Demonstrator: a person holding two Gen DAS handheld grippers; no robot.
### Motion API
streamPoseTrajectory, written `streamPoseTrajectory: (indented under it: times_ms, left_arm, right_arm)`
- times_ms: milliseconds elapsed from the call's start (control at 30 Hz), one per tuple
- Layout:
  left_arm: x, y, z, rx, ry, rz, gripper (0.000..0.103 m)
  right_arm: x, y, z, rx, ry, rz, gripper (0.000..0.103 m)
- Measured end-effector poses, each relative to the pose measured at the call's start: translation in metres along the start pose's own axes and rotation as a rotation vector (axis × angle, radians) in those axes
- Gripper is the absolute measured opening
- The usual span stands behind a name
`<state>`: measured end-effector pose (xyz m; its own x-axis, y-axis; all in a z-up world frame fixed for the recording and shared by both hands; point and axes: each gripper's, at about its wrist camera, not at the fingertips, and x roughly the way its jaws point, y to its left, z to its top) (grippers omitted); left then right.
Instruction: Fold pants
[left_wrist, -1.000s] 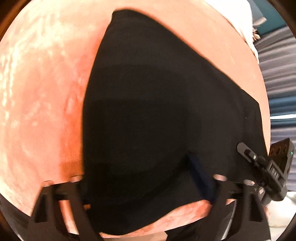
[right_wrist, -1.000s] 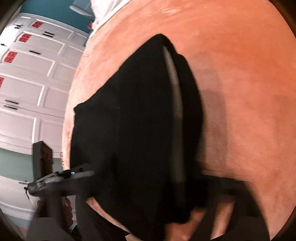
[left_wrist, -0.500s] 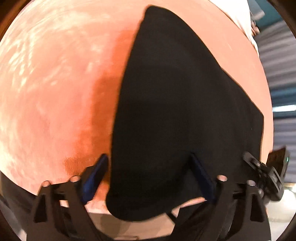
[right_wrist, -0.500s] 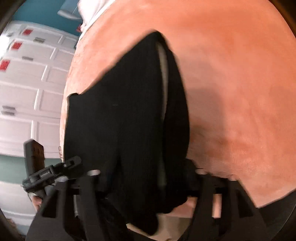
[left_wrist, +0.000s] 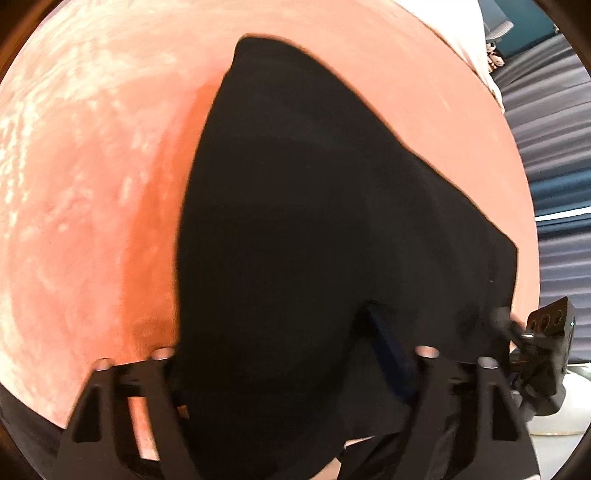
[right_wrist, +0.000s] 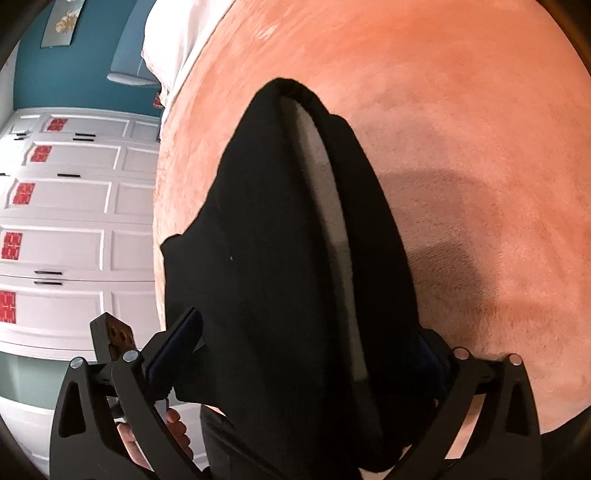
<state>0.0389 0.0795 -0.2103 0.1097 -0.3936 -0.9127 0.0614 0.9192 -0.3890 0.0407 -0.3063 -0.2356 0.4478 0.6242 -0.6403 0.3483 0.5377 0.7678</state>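
The black pants (left_wrist: 314, 240) lie folded into a long wedge on the orange blanket (left_wrist: 92, 184). My left gripper (left_wrist: 273, 343) stands over their near end. Its jaws are closing with the cloth between them, and the left pad is hidden by fabric. In the right wrist view the pants (right_wrist: 266, 258) show a pale grey strip (right_wrist: 332, 221) along the fold. My right gripper (right_wrist: 303, 350) straddles that end. Its jaws are opening wide and its blue pads (right_wrist: 177, 343) stand clear of the cloth. The right gripper's housing (left_wrist: 550, 332) shows by the pants' right corner.
The blanket (right_wrist: 461, 129) stretches far around the pants. White bedding (left_wrist: 443, 29) lies at the far end. White cupboards with red labels (right_wrist: 66, 206) stand beyond the bed's left edge, blue-grey curtains (left_wrist: 546, 147) to the right. A hand (right_wrist: 177, 424) shows low in the right wrist view.
The right jaws spread from gripping the pants' edge to wide open, and that view rolled. The left jaws widened, then narrowed again, while the pants slid sideways in its view.
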Motion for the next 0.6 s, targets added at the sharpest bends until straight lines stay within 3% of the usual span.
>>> streamPoseTrajectory:
  times_ms: [33, 67, 100, 300, 400, 533, 600]
  left_arm:
    - [-0.005, -0.001, -0.003, 0.017, -0.011, 0.012, 0.046]
    - [-0.014, -0.002, -0.007, 0.041, -0.028, 0.020, 0.040]
    - [-0.021, -0.006, -0.008, 0.056, -0.036, 0.024, 0.038]
    - [-0.052, -0.028, -0.026, 0.115, -0.074, 0.105, 0.033]
    - [-0.065, -0.020, -0.043, 0.132, -0.076, 0.141, 0.033]
    - [-0.039, -0.016, -0.056, 0.167, -0.056, 0.235, 0.036]
    - [-0.031, -0.021, -0.055, 0.183, -0.069, 0.275, 0.039]
  right_arm:
    - [-0.002, 0.002, -0.001, -0.021, -0.006, -0.016, 0.084]
    - [-0.005, 0.004, -0.004, -0.045, -0.007, -0.063, 0.050]
    - [-0.014, -0.005, -0.003, -0.038, 0.000, -0.031, 0.043]
    - [-0.033, 0.025, -0.017, -0.129, -0.028, -0.035, 0.038]
    - [-0.044, 0.037, -0.028, -0.182, -0.013, -0.037, 0.038]
    - [-0.031, 0.018, -0.038, -0.215, 0.040, -0.153, 0.040]
    - [-0.017, 0.002, -0.037, -0.175, 0.048, -0.162, 0.049]
